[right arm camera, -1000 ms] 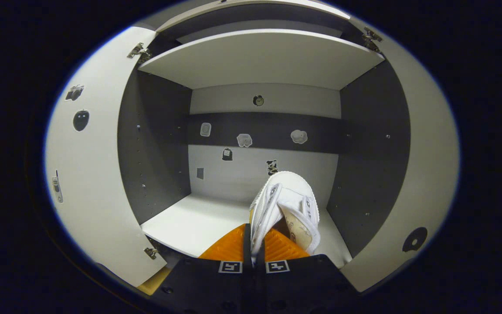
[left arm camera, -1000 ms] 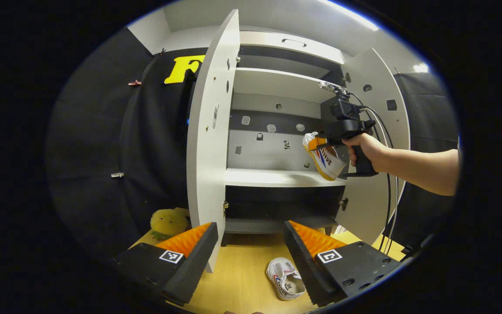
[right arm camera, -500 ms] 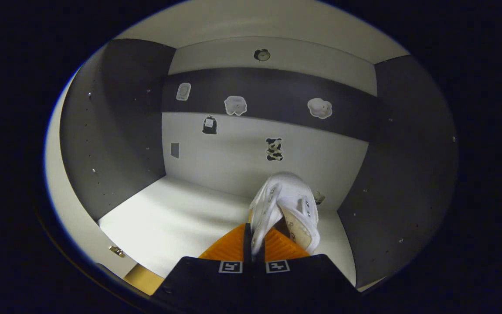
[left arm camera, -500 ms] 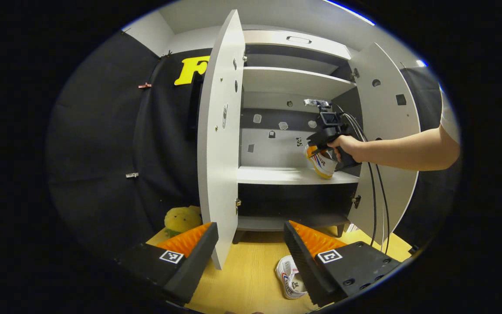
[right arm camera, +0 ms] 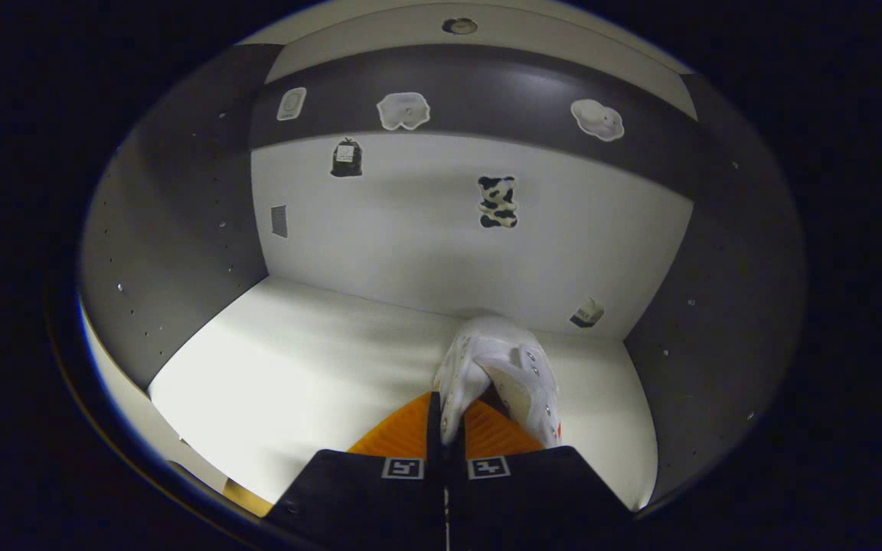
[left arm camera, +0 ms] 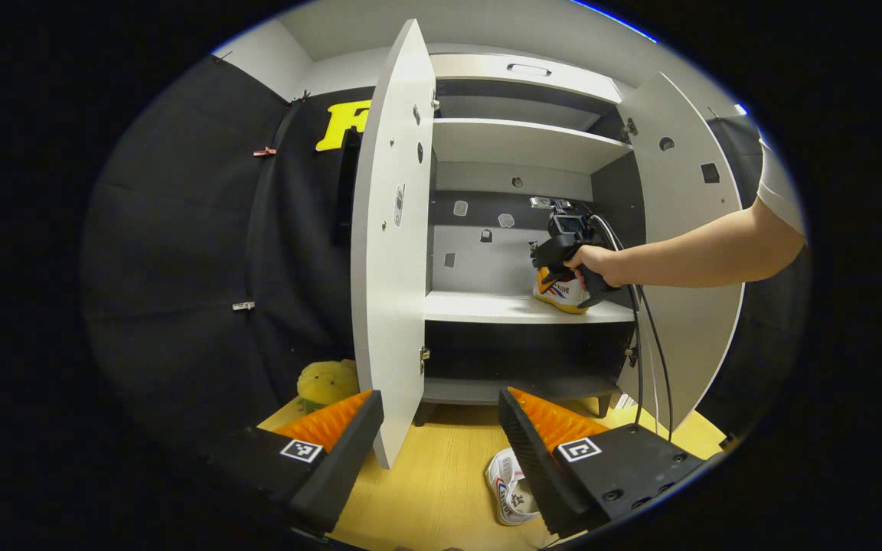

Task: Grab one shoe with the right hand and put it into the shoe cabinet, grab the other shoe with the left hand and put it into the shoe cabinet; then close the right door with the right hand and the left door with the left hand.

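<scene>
Over on the left, a yellow plush toy [left arm camera: 325, 382] is sitting on the wooden floor [left arm camera: 441, 474] against the black cloth wall. Next to it the shoe cabinet [left arm camera: 521, 145] is standing with its left door [left arm camera: 387, 252] swung wide toward me. The left gripper [left arm camera: 441, 440] is hanging low before the cabinet, its fingers spread apart and gripping nothing. Just beside its right-hand finger, the second shoe [left arm camera: 508, 497] is lying on the floor. Further right, a hand [left arm camera: 592, 264] is reaching into the middle compartment with the right gripper [right arm camera: 445, 428], whose fingers are pressing together on the edge of the first shoe [right arm camera: 498, 375]. That shoe is resting on the white shelf [right arm camera: 318, 383] toward its right end, near the back panel. The right door [left arm camera: 686, 252] is standing open too.
</scene>
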### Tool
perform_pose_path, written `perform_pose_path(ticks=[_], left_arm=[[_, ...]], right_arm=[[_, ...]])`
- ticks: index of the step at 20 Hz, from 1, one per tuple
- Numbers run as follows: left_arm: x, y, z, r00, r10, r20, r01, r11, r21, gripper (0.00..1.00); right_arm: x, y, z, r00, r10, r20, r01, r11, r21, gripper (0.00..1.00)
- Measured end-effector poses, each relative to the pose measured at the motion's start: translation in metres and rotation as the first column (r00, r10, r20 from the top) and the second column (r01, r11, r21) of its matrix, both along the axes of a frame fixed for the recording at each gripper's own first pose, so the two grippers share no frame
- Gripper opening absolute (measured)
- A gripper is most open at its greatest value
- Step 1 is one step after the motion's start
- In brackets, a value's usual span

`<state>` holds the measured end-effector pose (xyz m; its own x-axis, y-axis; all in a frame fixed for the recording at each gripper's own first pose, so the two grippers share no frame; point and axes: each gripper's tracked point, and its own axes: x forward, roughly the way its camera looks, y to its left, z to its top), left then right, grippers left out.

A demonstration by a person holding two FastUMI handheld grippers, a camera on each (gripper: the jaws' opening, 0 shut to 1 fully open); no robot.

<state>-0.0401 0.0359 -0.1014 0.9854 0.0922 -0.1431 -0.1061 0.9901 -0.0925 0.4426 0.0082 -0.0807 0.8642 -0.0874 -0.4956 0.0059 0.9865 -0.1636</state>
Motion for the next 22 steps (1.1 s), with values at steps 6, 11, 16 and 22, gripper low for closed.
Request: perform_pose_path(ticks=[6,11,16,22], left_arm=[[-0.011,-0.007,-0.006,1.000,0.005,-0.019,-0.006,0.998,-0.055,0.95],[-0.014,-0.004,-0.007,1.000,-0.026,-0.014,0.026,0.999,-0.021,0.95],[-0.017,-0.002,-0.007,0.999,-0.052,0.001,0.052,0.998,-0.021,0.95],[-0.019,-0.005,-0.022,0.992,-0.125,-0.023,0.124,0.992,-0.023,0.95]], right_arm=[[-0.025,0.008,0.015,0.999,0.000,0.038,-0.003,0.997,0.078,0.26],[-0.064,0.030,0.048,0.992,0.036,0.123,-0.052,0.990,0.133,0.53],[-0.119,0.055,0.074,0.973,0.095,0.210,-0.122,0.985,0.121,0.83],[-0.199,0.058,0.113,0.917,0.095,0.388,-0.135,0.988,0.078,1.00]])
